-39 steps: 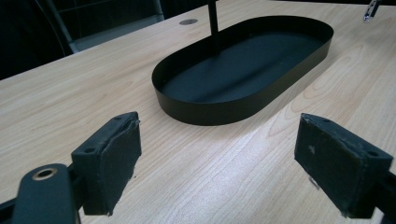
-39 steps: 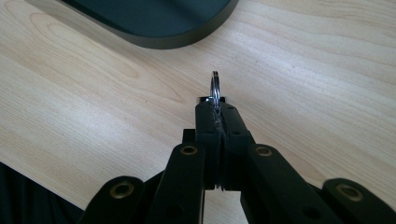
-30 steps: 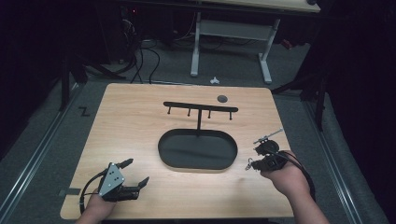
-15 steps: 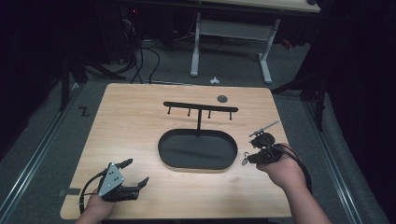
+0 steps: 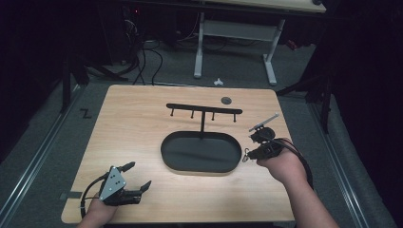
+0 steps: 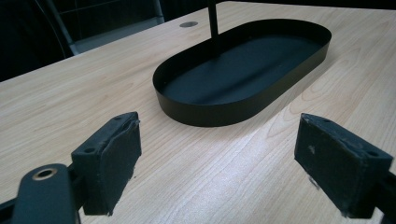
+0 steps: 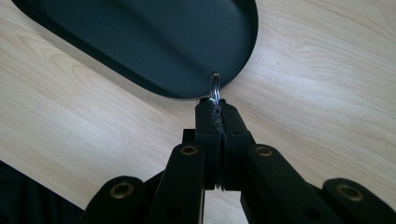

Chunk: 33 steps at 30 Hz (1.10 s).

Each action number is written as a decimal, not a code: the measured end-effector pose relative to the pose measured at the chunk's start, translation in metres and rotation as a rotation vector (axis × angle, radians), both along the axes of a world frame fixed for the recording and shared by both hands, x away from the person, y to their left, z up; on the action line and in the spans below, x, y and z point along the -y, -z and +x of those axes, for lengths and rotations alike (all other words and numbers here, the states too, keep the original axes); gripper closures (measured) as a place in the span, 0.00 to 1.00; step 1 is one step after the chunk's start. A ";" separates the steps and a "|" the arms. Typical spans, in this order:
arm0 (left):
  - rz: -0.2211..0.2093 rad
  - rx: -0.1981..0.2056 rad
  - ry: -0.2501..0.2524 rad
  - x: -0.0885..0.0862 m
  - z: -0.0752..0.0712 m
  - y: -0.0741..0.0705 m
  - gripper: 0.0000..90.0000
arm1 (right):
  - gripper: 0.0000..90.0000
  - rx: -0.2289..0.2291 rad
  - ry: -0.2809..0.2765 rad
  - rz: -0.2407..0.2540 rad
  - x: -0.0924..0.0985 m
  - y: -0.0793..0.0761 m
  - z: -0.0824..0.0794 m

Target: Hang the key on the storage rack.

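A: Your right claw is pinching a metal ring edge-on, just past the near end of the black tray. Probably bound for a peg on the rack above.

B: And your left claw?

A: Spread wide, empty, parked low on the worktop. Most of the ring is hidden between the pads; can't tell what hangs from it.

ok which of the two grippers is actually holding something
The right gripper, beside the black oval tray: its jaws are shut on a thin metal ring. The left gripper has its jaws spread wide with nothing between them.
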<state>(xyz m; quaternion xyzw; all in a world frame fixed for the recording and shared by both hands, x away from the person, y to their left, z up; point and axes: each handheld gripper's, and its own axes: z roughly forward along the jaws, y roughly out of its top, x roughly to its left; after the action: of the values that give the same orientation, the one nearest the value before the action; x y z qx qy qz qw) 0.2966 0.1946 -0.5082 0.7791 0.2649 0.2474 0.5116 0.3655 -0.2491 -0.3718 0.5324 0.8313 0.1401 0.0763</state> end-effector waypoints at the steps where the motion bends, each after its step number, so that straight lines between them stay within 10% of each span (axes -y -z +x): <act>1: 0.000 0.000 0.001 0.000 0.000 0.000 0.17 | 0.98 0.000 0.002 0.001 -0.001 -0.001 0.000; 33: -0.002 0.000 -0.003 -0.002 0.001 0.001 0.17 | 0.98 0.058 -0.053 -0.003 -0.034 -0.046 0.030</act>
<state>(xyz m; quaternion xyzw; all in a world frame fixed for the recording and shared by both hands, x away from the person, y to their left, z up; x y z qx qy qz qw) 0.2978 0.1966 -0.5088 0.7782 0.2665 0.2480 0.5118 0.3957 -0.2154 -0.3261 0.5059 0.8427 0.1564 0.0975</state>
